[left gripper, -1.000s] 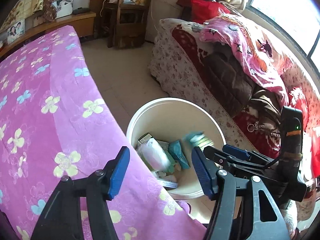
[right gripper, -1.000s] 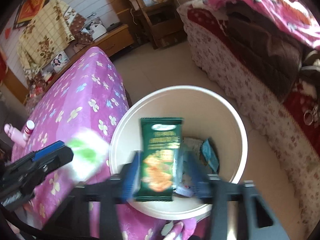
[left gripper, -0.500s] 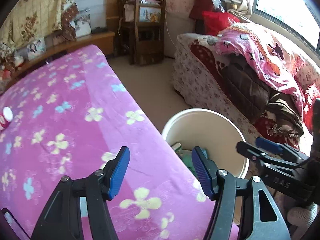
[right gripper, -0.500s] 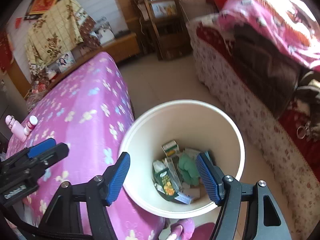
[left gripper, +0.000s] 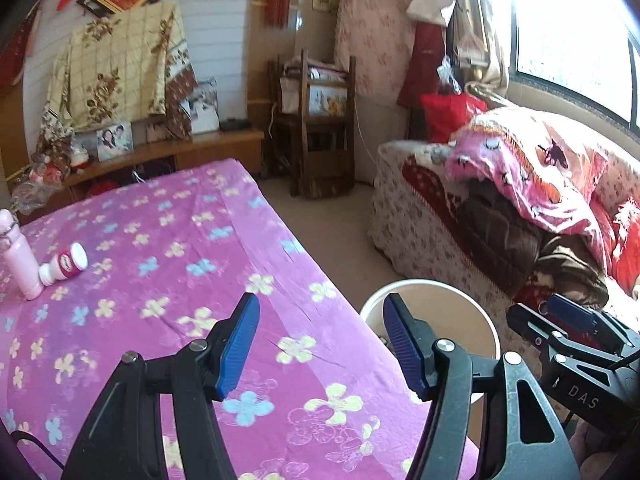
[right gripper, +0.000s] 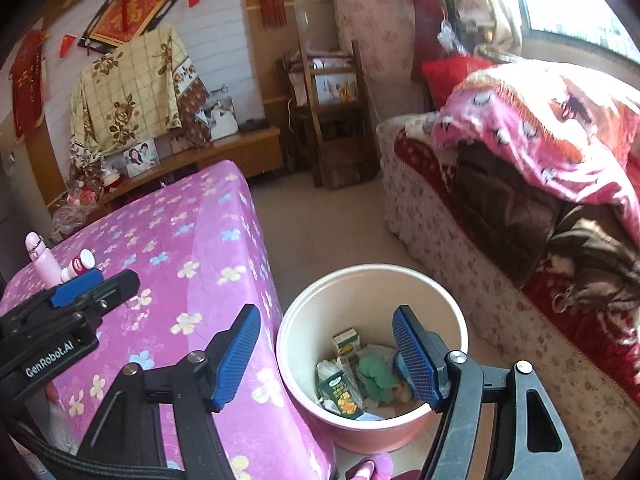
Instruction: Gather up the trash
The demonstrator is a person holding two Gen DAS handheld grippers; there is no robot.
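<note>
A cream trash bucket stands on the floor beside the table; its rim also shows in the left wrist view. Inside lie a green snack packet, a small carton, a green crumpled wrapper and other scraps. My right gripper is open and empty above the bucket's near side. My left gripper is open and empty over the table's right edge. Each gripper shows at the edge of the other's view.
The table wears a pink flowered cloth. A pink bottle stands at its far left with a small red-and-white bottle lying beside it. A sofa with blankets runs along the right. A wooden rack stands at the back.
The right gripper let go of the green snack packet, which now lies in the bucket. Both grippers have lifted and drawn back, showing more of the room and table.
</note>
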